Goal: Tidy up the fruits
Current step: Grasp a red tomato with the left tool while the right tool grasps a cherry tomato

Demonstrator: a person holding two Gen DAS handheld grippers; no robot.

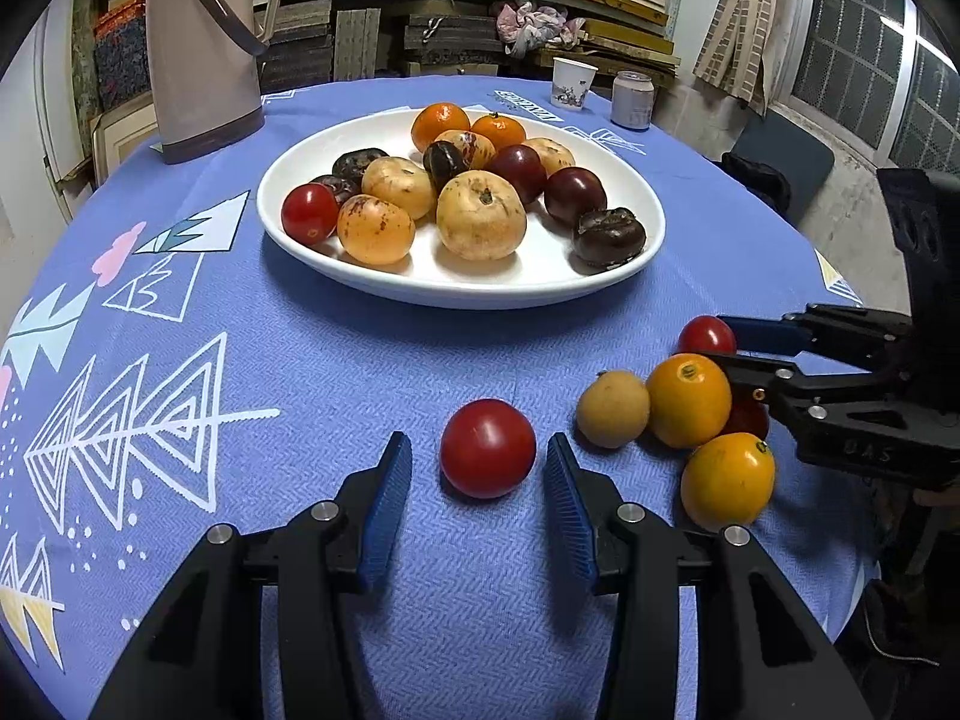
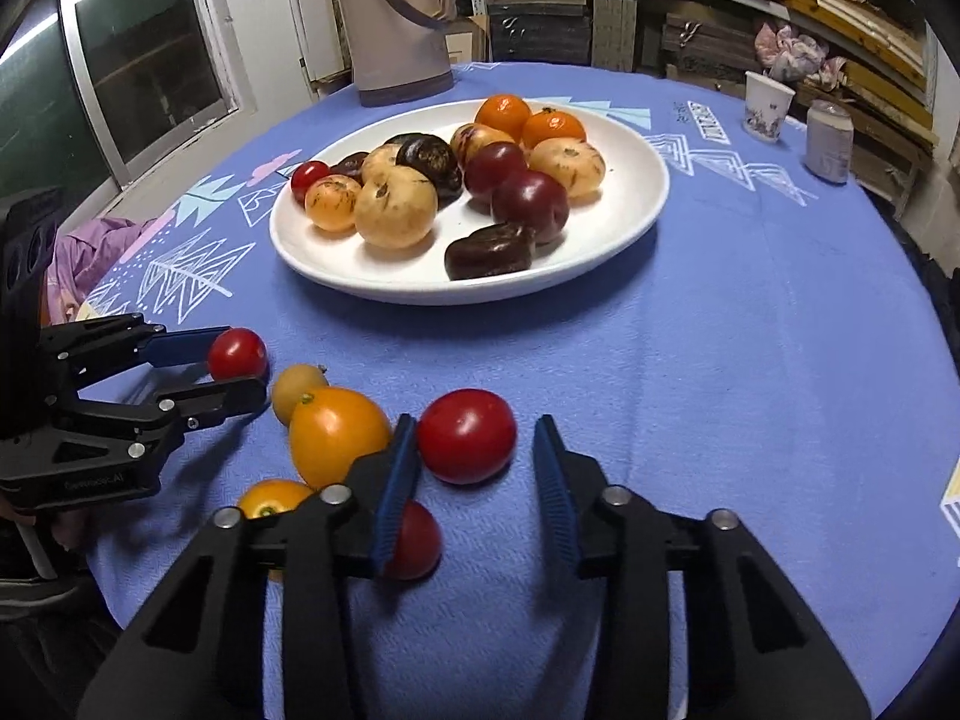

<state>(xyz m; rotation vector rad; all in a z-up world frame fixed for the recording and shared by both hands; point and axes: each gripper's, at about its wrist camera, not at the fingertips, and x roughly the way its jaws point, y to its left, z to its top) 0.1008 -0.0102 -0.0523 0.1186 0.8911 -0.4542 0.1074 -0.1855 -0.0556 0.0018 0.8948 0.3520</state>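
A white plate [image 1: 540, 276] [image 2: 624, 204] holds several oranges, pale fruits, dark fruits and a small tomato. A red tomato [image 1: 487, 447] [image 2: 237, 354] lies on the blue cloth between the pads of my left gripper [image 1: 479, 468] [image 2: 240, 363], with a small gap on each side. My right gripper [image 2: 474, 462] [image 1: 720, 348] straddles another red tomato [image 2: 467, 435] [image 1: 707, 336]; its left pad is against the tomato and its right pad stands apart. Between the grippers lie a tan fruit [image 1: 612, 408] [image 2: 297, 387], two yellow-orange fruits [image 1: 689, 399] [image 1: 727, 480] and a half-hidden red tomato [image 2: 414, 540].
A beige thermos jug [image 1: 204, 54] [image 2: 399, 18] stands behind the plate. A paper cup [image 1: 573, 83] [image 2: 768, 105] and a can [image 1: 632, 100] [image 2: 829, 141] sit at the far edge. The round table drops off close behind both grippers. Shelves of stacked boards fill the back wall.
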